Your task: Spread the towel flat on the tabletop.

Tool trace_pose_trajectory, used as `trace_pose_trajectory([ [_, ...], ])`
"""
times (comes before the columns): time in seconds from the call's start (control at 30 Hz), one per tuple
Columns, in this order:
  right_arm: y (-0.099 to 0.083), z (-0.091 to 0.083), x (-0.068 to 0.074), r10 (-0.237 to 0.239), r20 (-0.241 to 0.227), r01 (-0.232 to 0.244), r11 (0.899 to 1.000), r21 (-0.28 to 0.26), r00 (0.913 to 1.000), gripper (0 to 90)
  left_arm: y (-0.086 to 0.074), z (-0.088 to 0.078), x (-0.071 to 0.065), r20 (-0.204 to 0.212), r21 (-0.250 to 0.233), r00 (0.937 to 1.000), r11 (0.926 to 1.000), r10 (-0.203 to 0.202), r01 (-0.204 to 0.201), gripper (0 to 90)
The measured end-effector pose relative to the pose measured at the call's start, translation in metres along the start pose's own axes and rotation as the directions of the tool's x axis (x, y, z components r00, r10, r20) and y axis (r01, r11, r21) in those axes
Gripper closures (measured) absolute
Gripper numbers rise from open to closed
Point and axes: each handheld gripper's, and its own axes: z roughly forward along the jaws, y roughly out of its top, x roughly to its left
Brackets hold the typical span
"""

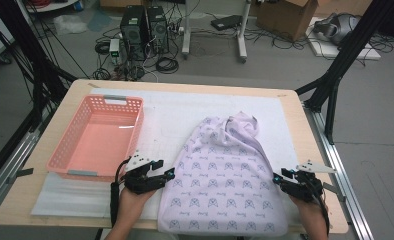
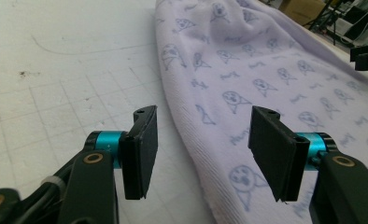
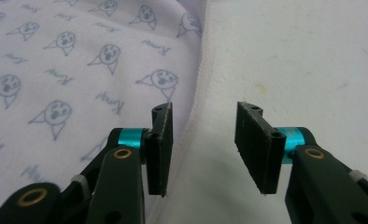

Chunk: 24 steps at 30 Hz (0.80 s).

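High view: I am bracketing the lilac printed garment [image 1: 225,180] on the table [image 1: 305,130] beside a pink basket [image 1: 97,137]; left gripper view: my left gripper [image 2: 198,149] is standing open and empty over its edge; right gripper view: my right gripper [image 3: 203,147] is likewise open (next, I judge, pinching both hems).

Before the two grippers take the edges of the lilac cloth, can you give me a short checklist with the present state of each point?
1. Left gripper open: ok.
2. Right gripper open: ok.
3. Lilac cloth edge between the left jaws: ok.
4. Cloth edge between the right jaws: ok.
5. Cloth lying flat: not ok, far end bunched.
6. Pink basket free of things: ok.
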Motion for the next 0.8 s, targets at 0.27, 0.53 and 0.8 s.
trace_pose_trajectory([
  [0.27, 0.007, 0.007, 0.003, -0.09, -0.011, 0.091, 0.991, 0.101, 0.9959, 88.0, 0.002, 0.006, 0.003, -0.011, -0.002, 0.9999, 1.0, -0.009, 0.009, 43.4],
  [0.53, -0.024, -0.038, -0.01, -0.015, 0.023, 0.012, 0.99, 0.137, 0.9996, 85.0, 0.002, 0.008, 0.0, -0.002, 0.003, 1.0, 1.0, -0.004, 0.004, 44.1],
  [0.8, -0.013, -0.03, 0.001, -0.038, 0.03, 0.038, 0.999, 0.021, 0.9988, 63.0, 0.005, 0.015, 0.0, 0.005, 0.023, 1.0, 0.9997, 0.007, -0.007, 51.3],
])
